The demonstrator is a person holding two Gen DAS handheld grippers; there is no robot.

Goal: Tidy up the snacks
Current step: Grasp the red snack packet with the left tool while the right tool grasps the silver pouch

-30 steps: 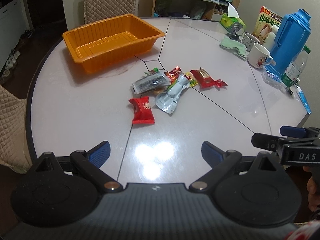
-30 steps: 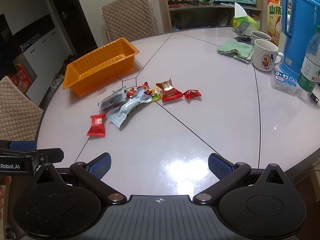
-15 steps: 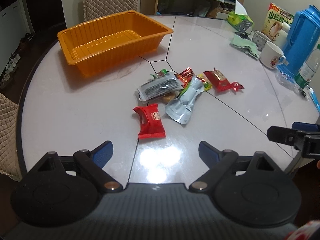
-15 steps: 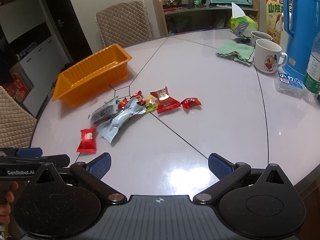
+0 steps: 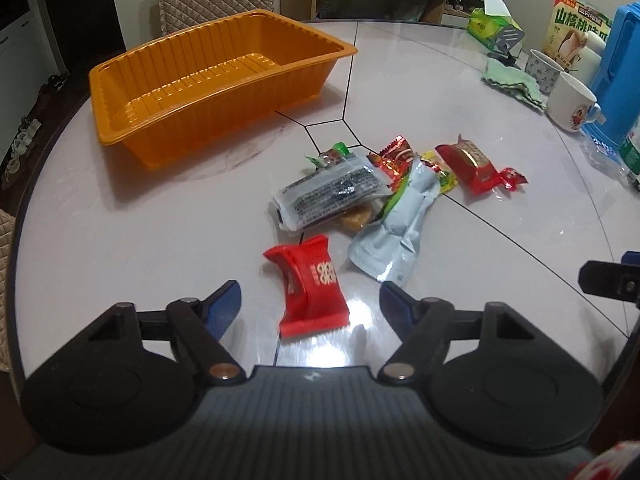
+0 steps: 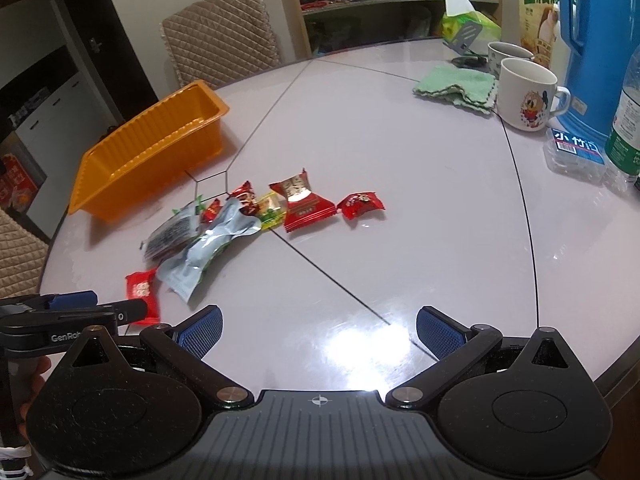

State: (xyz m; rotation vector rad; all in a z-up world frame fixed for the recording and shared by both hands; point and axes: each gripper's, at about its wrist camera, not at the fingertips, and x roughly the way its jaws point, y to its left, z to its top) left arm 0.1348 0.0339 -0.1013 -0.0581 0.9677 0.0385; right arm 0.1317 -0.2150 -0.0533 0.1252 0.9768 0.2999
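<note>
A heap of snack packets lies mid-table: a red packet (image 5: 312, 286) nearest, a clear packet with dark print (image 5: 332, 192), a silver-blue pouch (image 5: 400, 224), a red and gold packet (image 5: 472, 164) and small candies. The empty orange tray (image 5: 120, 80) stands at the back left. My left gripper (image 5: 310, 306) is open, its fingers on either side of the red packet, without touching it. My right gripper (image 6: 318, 330) is open and empty over bare table, nearer than the heap (image 6: 224, 232). The orange tray (image 6: 92, 168) shows at its left.
At the right stand two mugs (image 6: 524, 96), a green cloth (image 6: 456, 84), a blue thermos (image 6: 596, 40), a water bottle (image 6: 628, 128) and a cereal box (image 5: 576, 32). A quilted chair (image 6: 220, 52) stands behind the table. The right gripper's tip shows in the left wrist view (image 5: 608, 280).
My left gripper has moved forward to the heap, so the red packet now lies between its open fingers. My right gripper has moved forward a little. The snacks have not moved.
</note>
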